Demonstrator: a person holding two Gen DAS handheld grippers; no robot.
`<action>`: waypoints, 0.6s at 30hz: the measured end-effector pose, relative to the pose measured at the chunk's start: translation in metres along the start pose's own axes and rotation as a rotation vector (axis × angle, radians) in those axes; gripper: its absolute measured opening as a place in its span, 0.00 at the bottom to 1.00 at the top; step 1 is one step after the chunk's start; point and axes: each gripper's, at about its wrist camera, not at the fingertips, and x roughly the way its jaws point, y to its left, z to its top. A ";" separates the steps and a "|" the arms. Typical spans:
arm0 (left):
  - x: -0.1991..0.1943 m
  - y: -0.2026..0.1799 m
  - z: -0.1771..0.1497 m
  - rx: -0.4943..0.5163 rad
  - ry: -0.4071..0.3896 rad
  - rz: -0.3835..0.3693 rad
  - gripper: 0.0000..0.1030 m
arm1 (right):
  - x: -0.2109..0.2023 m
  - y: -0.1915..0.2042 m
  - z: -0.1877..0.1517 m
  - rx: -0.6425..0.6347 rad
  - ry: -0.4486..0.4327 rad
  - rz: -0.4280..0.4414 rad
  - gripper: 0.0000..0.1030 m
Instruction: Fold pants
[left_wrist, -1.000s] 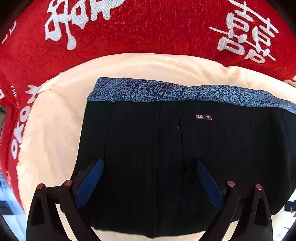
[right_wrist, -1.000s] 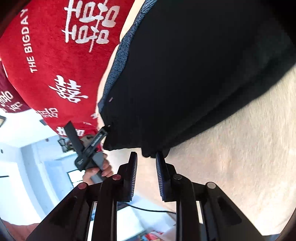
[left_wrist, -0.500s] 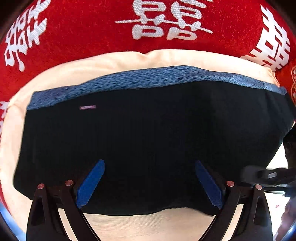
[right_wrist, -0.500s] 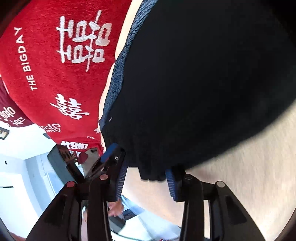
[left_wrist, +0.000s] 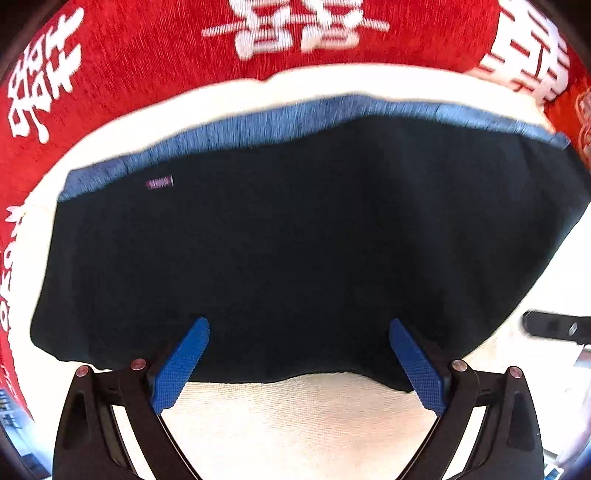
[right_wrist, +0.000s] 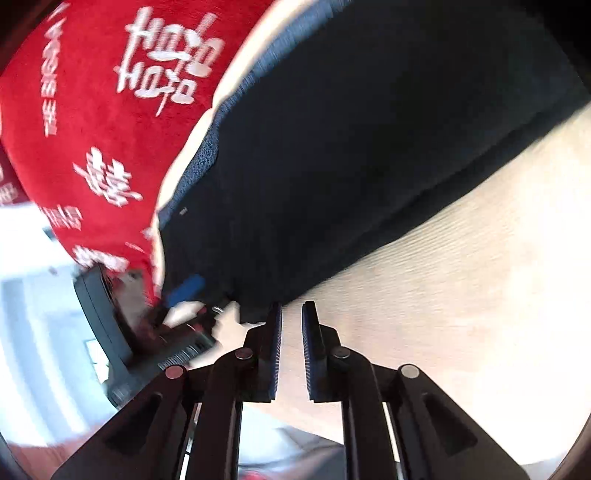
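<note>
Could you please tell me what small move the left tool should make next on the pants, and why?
Probably lower the left tool and close it on the near edge of the pants. Its fingers stand wide open over that edge, gripping nothing, and the pants lie flat on the cream cloth with the blue waistband at the far side, ready for a fold.

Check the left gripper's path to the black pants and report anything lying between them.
Nothing visible blocks it. The left gripper stands open directly over the near hem of the black pants, which lie flat on the cream towel. The right gripper sits off at the pants' corner, not in the way.
</note>
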 end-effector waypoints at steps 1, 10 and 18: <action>-0.005 -0.003 0.003 -0.005 -0.014 -0.007 0.97 | -0.013 -0.001 0.005 -0.027 -0.034 -0.036 0.12; 0.021 -0.029 0.020 -0.023 -0.024 0.007 0.97 | -0.049 -0.056 0.051 -0.081 -0.115 -0.226 0.18; 0.000 -0.036 0.052 -0.049 -0.055 0.023 0.97 | -0.085 -0.062 0.062 -0.054 -0.156 -0.234 0.25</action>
